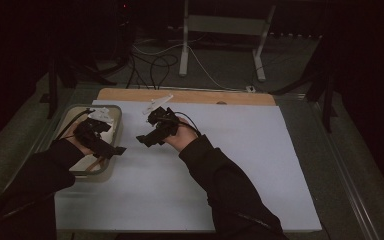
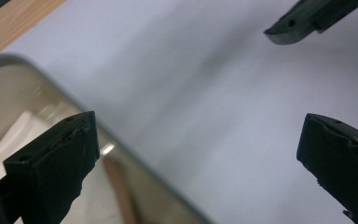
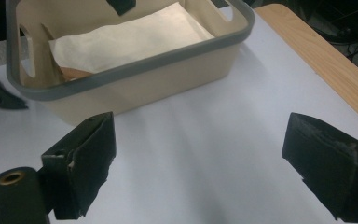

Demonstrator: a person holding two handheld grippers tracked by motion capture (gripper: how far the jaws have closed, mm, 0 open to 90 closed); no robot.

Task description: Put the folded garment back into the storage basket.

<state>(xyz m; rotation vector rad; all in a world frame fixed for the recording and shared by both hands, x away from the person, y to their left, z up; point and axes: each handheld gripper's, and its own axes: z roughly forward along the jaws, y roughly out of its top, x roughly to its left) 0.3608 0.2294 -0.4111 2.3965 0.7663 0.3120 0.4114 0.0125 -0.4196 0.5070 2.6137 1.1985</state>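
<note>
Matt plastic bin (image 3: 135,88) w/ paper sheet (image 3: 130,39), wood table edge (image 3: 317,51)

No legible text, label, brand, number or sign on anything here.

Left hand-held gripper (image 1: 114,150) jaws spread wide, empty; right hand-held gripper (image 1: 142,139) likewise, tips facing each other, near.

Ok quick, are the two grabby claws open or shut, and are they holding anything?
Left gripper: open, holding nothing, over the edge of the cream basket.
Right gripper: open, holding nothing, above the white mat, facing the basket.
</note>
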